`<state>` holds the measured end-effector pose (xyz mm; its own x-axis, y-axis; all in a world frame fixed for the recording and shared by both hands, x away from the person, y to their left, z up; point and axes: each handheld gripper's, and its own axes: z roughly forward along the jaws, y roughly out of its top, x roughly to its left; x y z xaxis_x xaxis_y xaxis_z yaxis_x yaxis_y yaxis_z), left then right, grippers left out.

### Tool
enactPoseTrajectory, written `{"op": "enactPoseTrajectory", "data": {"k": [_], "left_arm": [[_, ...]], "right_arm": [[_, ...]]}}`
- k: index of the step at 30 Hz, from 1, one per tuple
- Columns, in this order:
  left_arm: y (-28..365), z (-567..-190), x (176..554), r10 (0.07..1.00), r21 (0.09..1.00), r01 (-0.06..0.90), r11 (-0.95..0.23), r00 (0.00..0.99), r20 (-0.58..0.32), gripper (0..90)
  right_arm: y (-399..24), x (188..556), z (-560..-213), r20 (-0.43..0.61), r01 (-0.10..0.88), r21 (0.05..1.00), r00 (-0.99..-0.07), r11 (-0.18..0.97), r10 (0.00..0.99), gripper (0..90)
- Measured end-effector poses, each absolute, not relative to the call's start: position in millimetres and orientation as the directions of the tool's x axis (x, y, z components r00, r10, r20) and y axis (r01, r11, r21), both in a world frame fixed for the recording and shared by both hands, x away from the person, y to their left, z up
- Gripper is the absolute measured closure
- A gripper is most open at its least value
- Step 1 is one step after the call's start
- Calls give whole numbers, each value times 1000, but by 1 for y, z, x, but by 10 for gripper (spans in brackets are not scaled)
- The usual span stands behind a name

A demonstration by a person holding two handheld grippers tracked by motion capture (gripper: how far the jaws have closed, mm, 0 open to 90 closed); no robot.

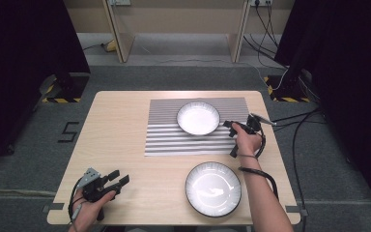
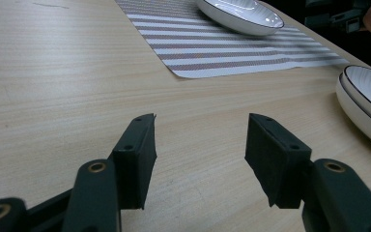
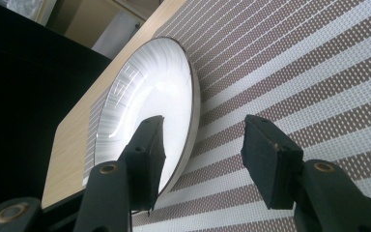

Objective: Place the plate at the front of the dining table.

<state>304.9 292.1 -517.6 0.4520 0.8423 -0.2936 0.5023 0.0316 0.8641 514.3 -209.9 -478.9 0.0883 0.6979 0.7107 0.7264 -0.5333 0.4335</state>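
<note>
A white bowl with a dark rim (image 1: 198,118) (image 3: 145,96) sits on the striped placemat (image 1: 164,140) (image 3: 294,87) at the table's far middle. My right gripper (image 1: 230,138) (image 3: 203,145) stands open just to the right of this bowl. In the right gripper view the bowl's rim runs up between the jaws, and neither pad presses on it. A second bowl like it (image 1: 213,188) (image 2: 367,101) rests on bare wood near the front edge. My left gripper (image 1: 118,178) (image 2: 200,140) is open over the table's front left, with nothing between its fingers.
The wooden table (image 1: 121,125) has bare wood on its left half. The far bowl (image 2: 241,14) and placemat (image 2: 232,53) lie well ahead of the left gripper. Black curtains, cables and wooden furniture legs surround the table.
</note>
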Motion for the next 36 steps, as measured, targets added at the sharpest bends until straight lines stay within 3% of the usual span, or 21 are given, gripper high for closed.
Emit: {"op": "enactPoseTrajectory", "data": {"k": [36], "left_arm": [[292, -518, 305, 846, 864, 502, 29, 448, -288, 441]], "right_arm": [[-233, 460, -480, 691, 730, 469, 46, -496, 721, 481]]}}
